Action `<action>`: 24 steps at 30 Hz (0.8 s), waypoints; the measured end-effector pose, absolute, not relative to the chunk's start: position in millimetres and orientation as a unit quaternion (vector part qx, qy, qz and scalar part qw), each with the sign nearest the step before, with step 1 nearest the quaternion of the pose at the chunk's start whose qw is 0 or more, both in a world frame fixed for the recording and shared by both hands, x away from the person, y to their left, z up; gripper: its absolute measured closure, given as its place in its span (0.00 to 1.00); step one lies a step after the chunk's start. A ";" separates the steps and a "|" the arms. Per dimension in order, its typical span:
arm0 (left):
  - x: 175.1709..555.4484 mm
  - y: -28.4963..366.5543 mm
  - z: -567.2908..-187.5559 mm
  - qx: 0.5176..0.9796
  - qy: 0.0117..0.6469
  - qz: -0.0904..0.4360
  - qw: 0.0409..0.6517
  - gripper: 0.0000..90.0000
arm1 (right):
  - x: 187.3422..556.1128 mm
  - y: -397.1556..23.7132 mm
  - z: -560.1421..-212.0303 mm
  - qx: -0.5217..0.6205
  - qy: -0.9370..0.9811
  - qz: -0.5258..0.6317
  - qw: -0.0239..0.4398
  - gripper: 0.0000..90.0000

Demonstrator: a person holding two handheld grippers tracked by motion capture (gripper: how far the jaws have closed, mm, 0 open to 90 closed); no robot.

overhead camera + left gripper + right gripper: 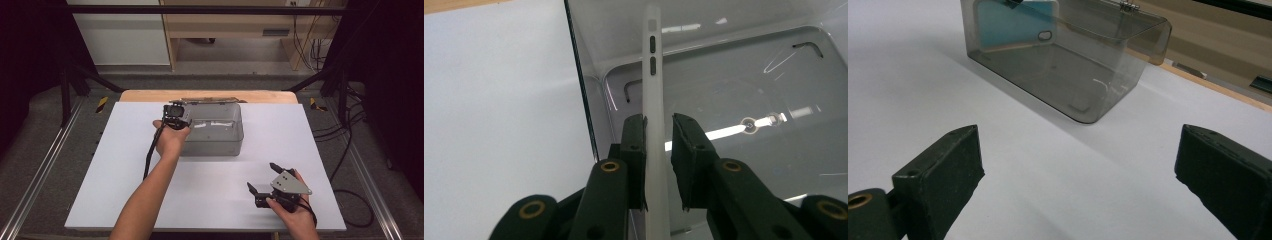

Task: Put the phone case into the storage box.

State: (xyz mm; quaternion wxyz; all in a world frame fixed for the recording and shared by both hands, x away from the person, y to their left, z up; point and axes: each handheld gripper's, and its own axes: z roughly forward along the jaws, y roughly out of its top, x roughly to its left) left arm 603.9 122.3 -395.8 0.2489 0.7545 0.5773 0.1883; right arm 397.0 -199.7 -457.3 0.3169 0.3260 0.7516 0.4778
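A clear grey plastic box (220,142) stands open at the table's far middle. My left gripper (176,114) is at the top of its left end. A thin white phone case (653,75) stands on edge inside the box (589,100), between the jaws of the left gripper (659,120). One pad touches the case and a narrow gap shows at the other. Through the wall of the box (1088,75) the case (1013,25) looks teal and leans at that end. My right gripper (261,175) (1080,135) is wide open, holding nothing, near the front right.
The white table top (125,165) has free room left, right and in front of the box. The box lid (210,100) lies back behind it by the wooden far edge. A small white strip (744,127) lies on the box floor.
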 end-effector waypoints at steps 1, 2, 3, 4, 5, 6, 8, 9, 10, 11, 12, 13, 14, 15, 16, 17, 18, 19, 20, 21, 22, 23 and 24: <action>603.5 122.6 -395.7 0.754 0.577 0.188 0.250 0.84 | 397.1 -199.6 -457.4 0.326 0.752 0.478 0.317 0.06; 603.0 123.0 -395.4 0.755 0.576 0.187 0.251 0.84 | 397.1 -199.5 -457.4 0.326 0.752 0.478 0.317 0.06; 602.5 123.3 -395.3 0.756 0.575 0.187 0.251 0.84 | 397.1 -199.3 -457.4 0.325 0.752 0.477 0.317 0.06; 602.0 123.3 -395.0 0.756 0.575 0.187 0.252 0.84 | 397.1 -199.2 -457.5 0.325 0.753 0.477 0.317 0.06; 601.7 123.4 -394.8 0.755 0.575 0.187 0.253 0.84 | 397.0 -199.0 -457.5 0.325 0.753 0.477 0.317 0.06; 601.8 123.5 -394.7 0.755 0.575 0.186 0.253 0.84 | 396.9 -198.7 -457.5 0.325 0.753 0.477 0.317 0.06; 602.9 123.8 -395.0 0.754 0.576 0.186 0.257 0.83 | 396.7 -198.3 -457.6 0.325 0.754 0.476 0.316 0.06; 603.6 123.7 -395.3 0.752 0.577 0.184 0.259 0.83 | 396.6 -198.3 -457.6 0.324 0.754 0.476 0.316 0.06; 604.5 123.6 -395.6 0.751 0.578 0.184 0.261 0.83 | 396.5 -198.4 -457.6 0.324 0.754 0.476 0.316 0.06; 605.2 123.4 -395.8 0.750 0.578 0.183 0.263 0.83 | 396.6 -198.6 -457.7 0.324 0.754 0.476 0.316 0.06; 606.1 123.1 -396.1 0.750 0.577 0.183 0.265 0.83 | 396.7 -198.8 -457.8 0.324 0.754 0.476 0.317 0.06; 606.8 122.8 -396.3 0.750 0.577 0.183 0.267 0.83 | 396.8 -199.0 -457.8 0.324 0.754 0.476 0.317 0.06; 608.0 122.3 -396.8 0.750 0.575 0.184 0.270 0.83 | 397.0 -199.2 -457.9 0.324 0.754 0.476 0.317 0.06; 608.6 121.7 -397.1 0.748 0.575 0.185 0.275 0.83 | 397.0 -199.2 -458.0 0.325 0.754 0.475 0.316 0.06; 609.4 121.0 -397.7 0.748 0.574 0.185 0.276 0.84 | 397.0 -199.2 -458.1 0.325 0.754 0.475 0.316 0.06; 609.9 120.4 -398.2 0.748 0.574 0.187 0.277 0.84 | 396.9 -199.1 -458.2 0.325 0.754 0.475 0.315 0.06; 610.6 119.7 -398.7 0.747 0.574 0.189 0.278 0.83 | 396.9 -199.1 -458.2 0.325 0.754 0.475 0.315 0.06; 611.0 118.9 -399.1 0.746 0.573 0.190 0.280 0.83 | 396.8 -199.1 -458.2 0.325 0.755 0.475 0.315 0.06; 611.4 118.4 -399.3 0.745 0.572 0.193 0.283 0.83 | 396.7 -199.1 -458.2 0.325 0.755 0.475 0.315 0.06; 611.7 118.1 -399.3 0.745 0.572 0.196 0.284 0.83 | 396.7 -199.1 -458.3 0.325 0.755 0.475 0.315 0.06; 611.8 117.9 -399.5 0.744 0.571 0.198 0.284 0.84 | 396.6 -199.2 -458.5 0.325 0.755 0.475 0.314 0.06; 612.0 118.0 -399.6 0.744 0.571 0.200 0.284 0.84 | 396.6 -199.2 -458.5 0.325 0.755 0.475 0.314 0.06; 611.9 118.0 -399.7 0.744 0.570 0.202 0.283 0.84 | 396.6 -199.1 -458.6 0.325 0.755 0.475 0.314 0.06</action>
